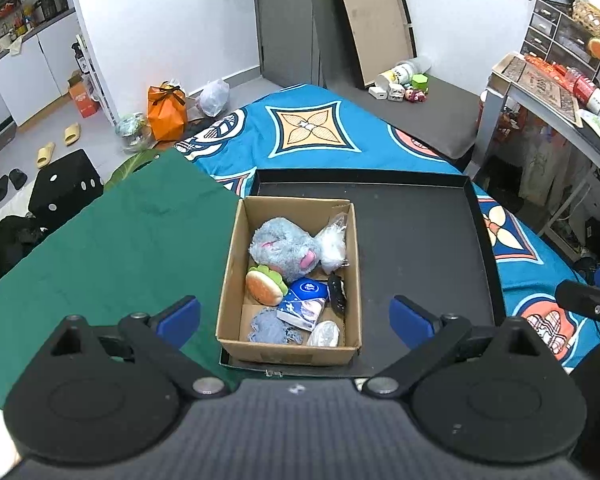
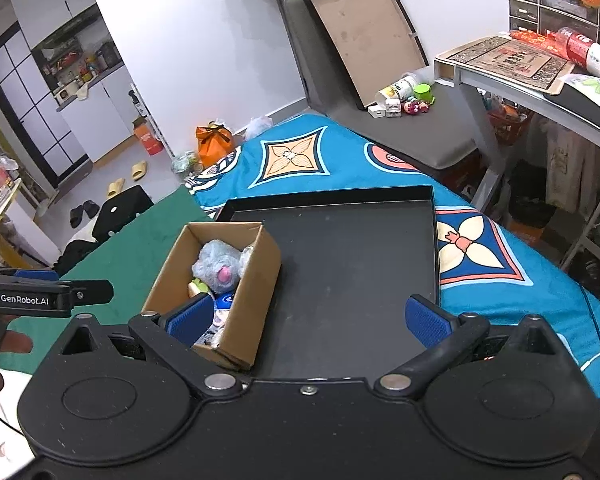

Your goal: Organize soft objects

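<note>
A cardboard box [image 1: 230, 272] stands at the left end of a black tray [image 1: 420, 248]. It holds a grey-blue plush [image 1: 284, 248], a burger plush [image 1: 264, 284], a blue tissue pack [image 1: 304, 304], a blue cloth [image 1: 268, 326], a clear bag [image 1: 334, 240] and a black item [image 1: 336, 292]. My left gripper [image 1: 294, 314] is open, empty, above the box's near side. My right gripper [image 2: 310, 316] is open and empty over the tray [image 2: 352, 264], its left finger [image 2: 192, 318] above the box [image 2: 256, 280]. The plush [image 2: 218, 266] shows there too.
The tray lies on a bed with a blue patterned cover [image 1: 312, 128] and a green cloth [image 1: 112, 248] at left. A desk [image 1: 556, 116] stands at right. A flat box lid [image 1: 372, 20] leans on the far wall, small toys [image 1: 404, 90] below it. Bags and slippers are on the floor at left.
</note>
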Demonstrator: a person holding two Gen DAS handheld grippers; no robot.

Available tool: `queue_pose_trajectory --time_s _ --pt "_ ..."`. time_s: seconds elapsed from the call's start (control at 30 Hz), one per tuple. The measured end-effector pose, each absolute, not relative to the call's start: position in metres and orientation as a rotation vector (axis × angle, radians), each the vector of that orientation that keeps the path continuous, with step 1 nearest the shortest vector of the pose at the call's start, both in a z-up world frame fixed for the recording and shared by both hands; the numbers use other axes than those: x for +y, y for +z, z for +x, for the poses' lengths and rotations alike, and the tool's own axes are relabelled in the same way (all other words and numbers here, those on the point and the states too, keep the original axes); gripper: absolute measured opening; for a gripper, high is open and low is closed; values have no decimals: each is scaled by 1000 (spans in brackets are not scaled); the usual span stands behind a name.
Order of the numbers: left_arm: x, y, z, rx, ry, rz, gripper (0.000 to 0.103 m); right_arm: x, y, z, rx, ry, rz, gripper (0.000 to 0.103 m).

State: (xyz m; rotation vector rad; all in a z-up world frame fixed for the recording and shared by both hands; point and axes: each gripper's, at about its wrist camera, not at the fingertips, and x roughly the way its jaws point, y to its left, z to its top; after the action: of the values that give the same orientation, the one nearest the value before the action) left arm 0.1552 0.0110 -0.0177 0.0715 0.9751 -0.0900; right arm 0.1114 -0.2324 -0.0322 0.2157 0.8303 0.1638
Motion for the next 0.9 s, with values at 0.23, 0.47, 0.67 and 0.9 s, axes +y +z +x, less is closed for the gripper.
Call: queue_pose_trajectory --time_s 0.23,0.47,0.67,0.9 --pt "13 -6 135 945 -104 89 100 -229 -26 94 818 148 214 103" --pt "13 0 116 915 -124 89 100 -226 -18 77 795 125 215 103" --pt "11 1 101 896 -143 108 100 -218 -16 63 799 134 198 103" --pt "13 -1 85 888 -142 110 100 -209 -11 50 782 148 178 103"
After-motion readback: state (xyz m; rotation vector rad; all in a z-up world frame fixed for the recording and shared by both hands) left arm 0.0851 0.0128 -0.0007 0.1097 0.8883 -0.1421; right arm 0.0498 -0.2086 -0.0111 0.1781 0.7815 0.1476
